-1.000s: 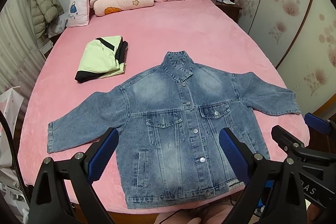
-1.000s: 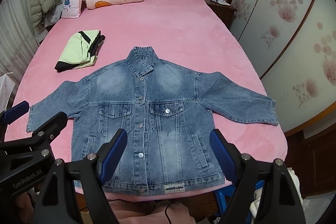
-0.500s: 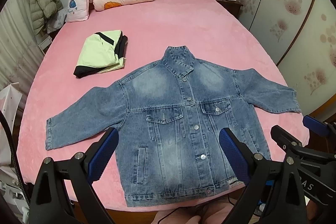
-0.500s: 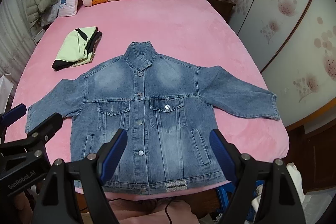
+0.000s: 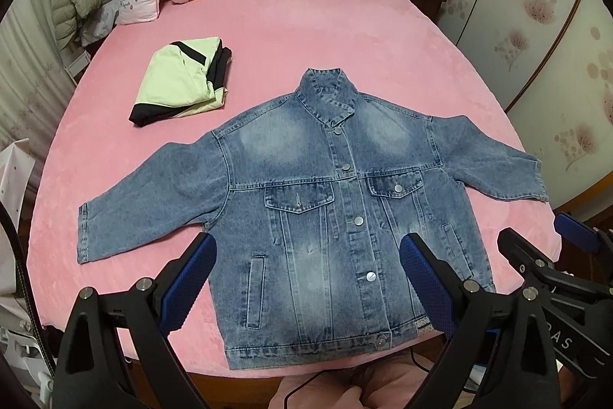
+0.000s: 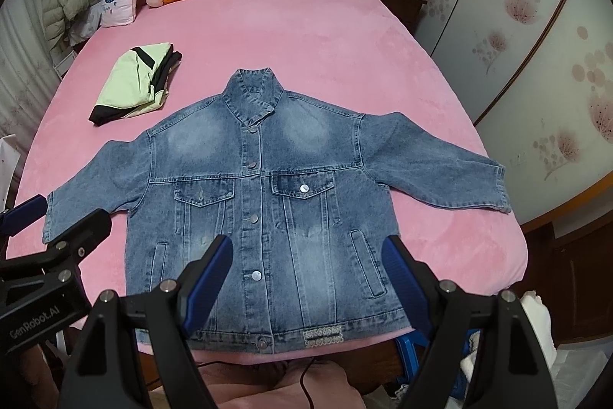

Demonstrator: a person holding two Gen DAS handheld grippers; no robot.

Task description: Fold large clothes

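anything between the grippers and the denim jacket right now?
Nothing visible. The denim jacket lies flat and buttoned on the pink bed, sleeves spread. Left gripper and right gripper hover open near its hem. The folded green garment sits apart, beyond the jacket's sleeve.

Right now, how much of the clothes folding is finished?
One green-and-black garment already lies folded on the pink bed. The blue denim jacket is spread flat, buttoned, sleeves out, with no fold yet. Both the left gripper and the right gripper are open above its hem, holding nothing. All of the jacket's folding is left.
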